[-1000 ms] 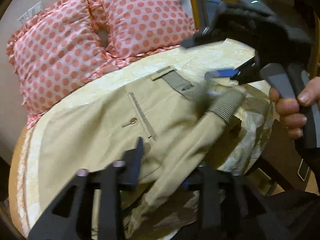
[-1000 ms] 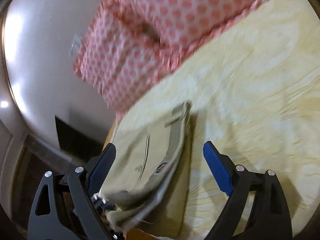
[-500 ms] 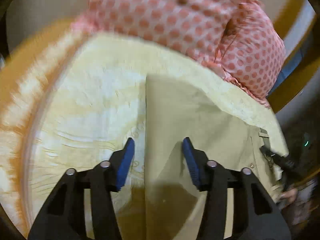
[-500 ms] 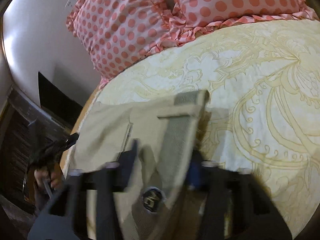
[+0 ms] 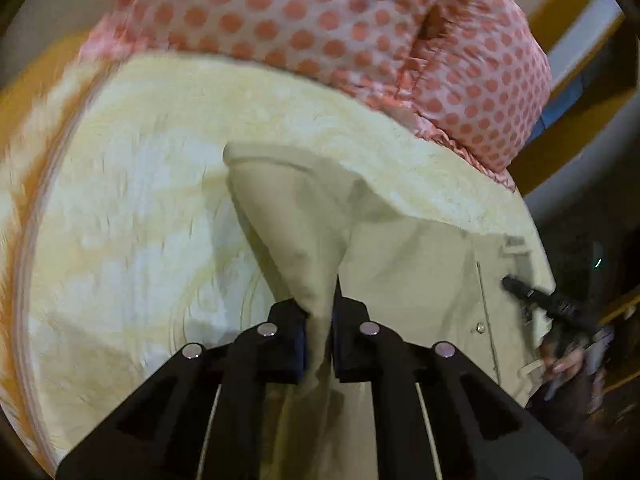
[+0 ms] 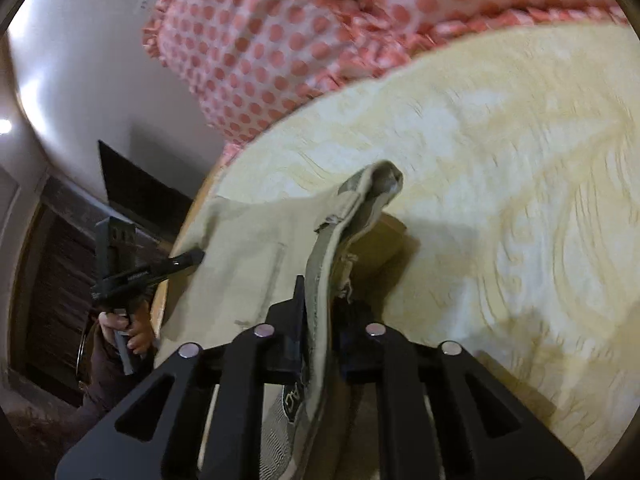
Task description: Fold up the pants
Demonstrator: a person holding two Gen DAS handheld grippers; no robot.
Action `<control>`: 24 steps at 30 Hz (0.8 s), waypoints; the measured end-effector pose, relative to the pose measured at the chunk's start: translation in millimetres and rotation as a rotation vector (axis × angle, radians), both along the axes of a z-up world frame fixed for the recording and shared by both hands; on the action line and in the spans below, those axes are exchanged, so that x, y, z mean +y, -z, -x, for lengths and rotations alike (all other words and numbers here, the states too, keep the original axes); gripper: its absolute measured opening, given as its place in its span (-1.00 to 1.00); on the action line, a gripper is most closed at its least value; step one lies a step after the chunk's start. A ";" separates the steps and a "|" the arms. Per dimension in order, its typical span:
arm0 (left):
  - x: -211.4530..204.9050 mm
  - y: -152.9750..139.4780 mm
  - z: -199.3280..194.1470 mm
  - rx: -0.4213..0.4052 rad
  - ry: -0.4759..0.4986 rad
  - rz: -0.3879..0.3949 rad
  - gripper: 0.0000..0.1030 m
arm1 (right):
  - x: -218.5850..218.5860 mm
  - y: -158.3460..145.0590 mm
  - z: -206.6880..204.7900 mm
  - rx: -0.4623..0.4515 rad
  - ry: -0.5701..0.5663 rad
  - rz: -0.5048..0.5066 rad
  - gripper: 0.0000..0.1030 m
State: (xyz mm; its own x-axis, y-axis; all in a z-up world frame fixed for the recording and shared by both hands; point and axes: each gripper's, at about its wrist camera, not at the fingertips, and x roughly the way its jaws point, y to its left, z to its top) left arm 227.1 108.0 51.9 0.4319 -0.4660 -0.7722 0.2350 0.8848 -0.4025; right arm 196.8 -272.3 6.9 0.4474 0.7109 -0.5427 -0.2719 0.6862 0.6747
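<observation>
Beige pants (image 5: 412, 264) lie on a pale yellow patterned bedspread (image 5: 132, 216). My left gripper (image 5: 320, 332) is shut on a fold of the leg fabric, which rises in a cone toward the hem end (image 5: 256, 156). My right gripper (image 6: 320, 320) is shut on the waistband (image 6: 340, 232), lifting it off the bedspread (image 6: 520, 200). Each gripper shows in the other's view: the right one at the right edge of the left wrist view (image 5: 516, 286), the left one at the left of the right wrist view (image 6: 196, 258).
Two pink polka-dot pillows (image 5: 360, 28) lie at the head of the bed, also in the right wrist view (image 6: 272, 40). The bed's wooden edge (image 6: 160, 312) runs beside the pants. A white wall (image 6: 80, 92) and dark furniture (image 6: 52, 280) stand beyond it.
Both grippers were open and have closed on the pants. The left one swung over to the leg fabric; the right one took the waistband and lifted it.
</observation>
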 end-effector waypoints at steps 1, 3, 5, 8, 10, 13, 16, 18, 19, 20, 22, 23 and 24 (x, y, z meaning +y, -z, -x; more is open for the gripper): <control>-4.8 -9.2 -6.1 -0.023 0.017 -0.010 -0.83 | -1.1 -7.3 -3.8 -0.016 -0.005 -0.004 -0.80; -13.0 -22.5 -22.8 -0.066 0.024 -0.019 -0.83 | -5.8 -27.6 -18.9 -0.075 0.020 0.025 -0.80; -27.6 -35.0 -53.3 -0.142 0.009 -0.059 -0.82 | -14.7 -44.2 -47.3 -0.124 0.082 0.044 -0.80; -47.3 -34.2 -102.1 -0.200 -0.060 -0.111 -0.64 | -27.3 -47.7 -91.1 -0.131 0.215 0.084 -0.78; -54.9 -25.3 -128.7 -0.183 -0.150 -0.227 -0.52 | -27.4 -42.6 -108.9 -0.111 0.278 0.207 -0.68; -48.1 -34.9 -117.8 -0.250 -0.213 -0.346 -0.41 | -40.8 -42.1 -99.8 -0.057 0.364 0.310 -0.48; -41.9 -48.3 -78.8 -0.292 -0.124 -0.176 -0.06 | -42.8 -54.2 -69.5 -0.110 0.304 0.150 0.35; -48.6 -44.9 -61.7 -0.250 -0.036 -0.065 0.08 | -29.4 -55.7 -56.3 -0.101 0.197 0.020 0.40; -56.2 -36.4 -55.5 -0.202 0.012 -0.026 0.17 | -21.7 -51.0 -52.5 -0.072 0.147 -0.034 0.41; -62.6 -24.8 -54.9 -0.143 0.042 0.001 0.24 | -17.5 -44.6 -53.1 -0.035 0.129 -0.059 0.42; -72.0 7.2 -65.3 0.001 0.053 0.014 0.24 | -13.4 -17.4 -62.0 0.116 0.152 -0.057 0.51; -72.1 16.9 -68.0 0.019 0.035 0.007 0.13 | -15.5 -7.4 -66.8 0.164 0.170 -0.062 0.45; -70.1 12.5 -63.9 -0.044 0.005 -0.013 0.15 | -21.4 -4.4 -65.9 0.172 0.201 -0.097 0.35</control>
